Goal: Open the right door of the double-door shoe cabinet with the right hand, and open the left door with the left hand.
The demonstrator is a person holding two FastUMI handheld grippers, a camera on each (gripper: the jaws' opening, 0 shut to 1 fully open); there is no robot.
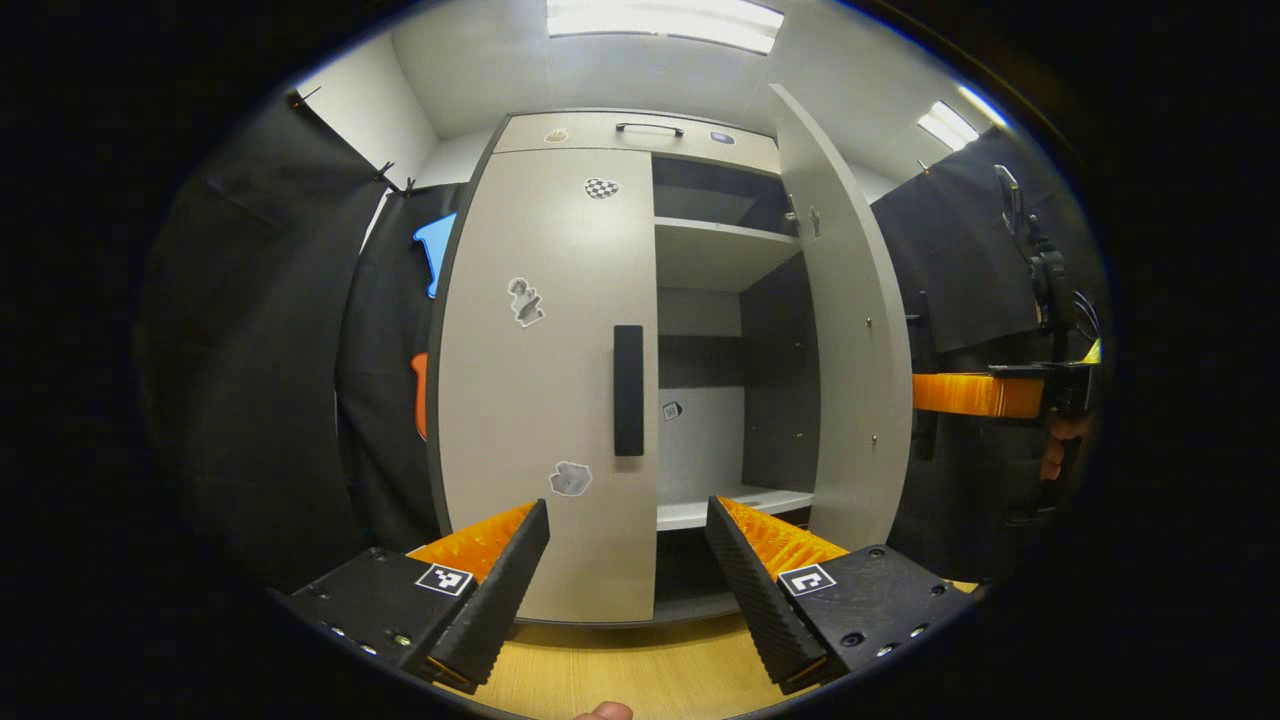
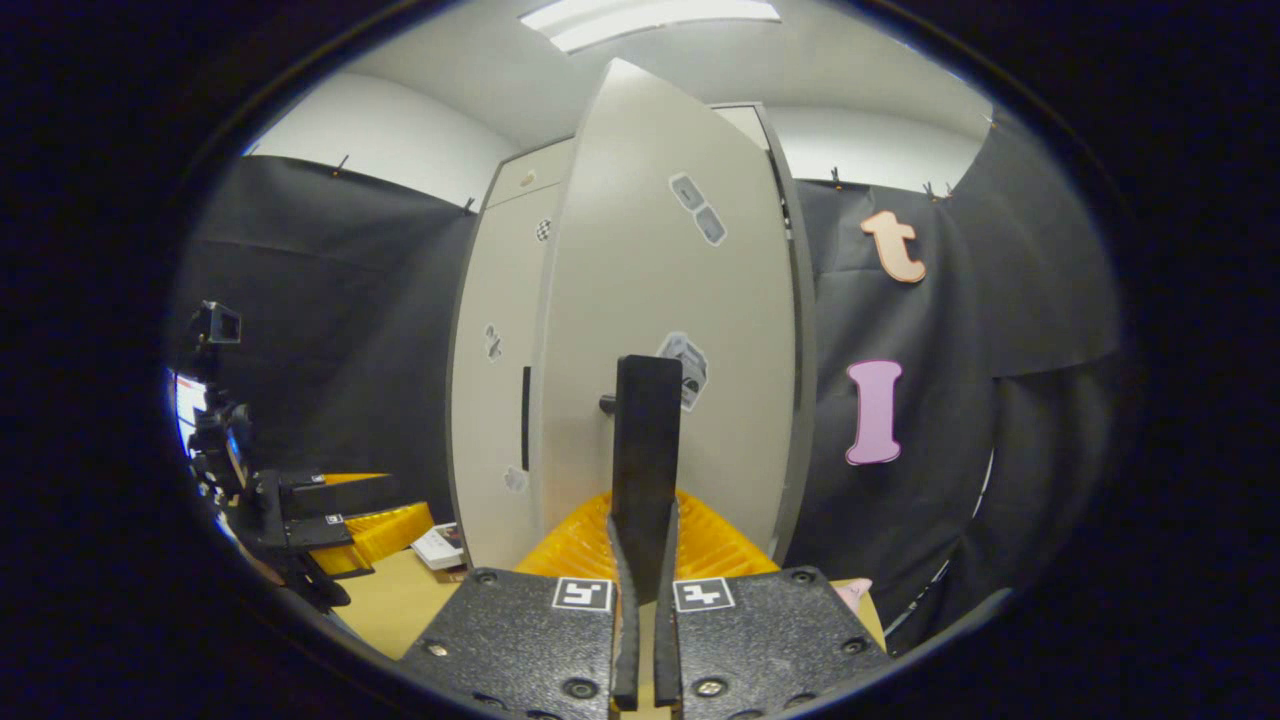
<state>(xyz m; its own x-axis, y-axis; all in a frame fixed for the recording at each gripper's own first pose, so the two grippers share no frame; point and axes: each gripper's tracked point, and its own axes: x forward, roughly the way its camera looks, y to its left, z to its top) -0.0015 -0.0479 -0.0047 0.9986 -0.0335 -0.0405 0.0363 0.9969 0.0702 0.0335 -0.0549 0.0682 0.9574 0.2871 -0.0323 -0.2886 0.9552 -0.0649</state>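
Shoe cabinet [image 1: 540,380] is filling the frame centre; its right door [image 2: 660,330] is standing swung out because the right gripper [image 2: 640,600] is pinching its black handle [image 2: 647,440]. Left gripper [image 1: 625,570], fingers spread, is facing the left door's handle [image 1: 628,390], probably for grasping it.

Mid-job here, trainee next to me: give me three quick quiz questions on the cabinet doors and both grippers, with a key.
1. True or false: the left door is closed.
2. The right gripper fingers are shut on which thing? A) the right door's handle B) a shelf C) nothing
3. Fill in: the left gripper faces the left door's handle with its fingers ____.

Key: 1 true; 2 A; 3 open. The right door stands swung open.
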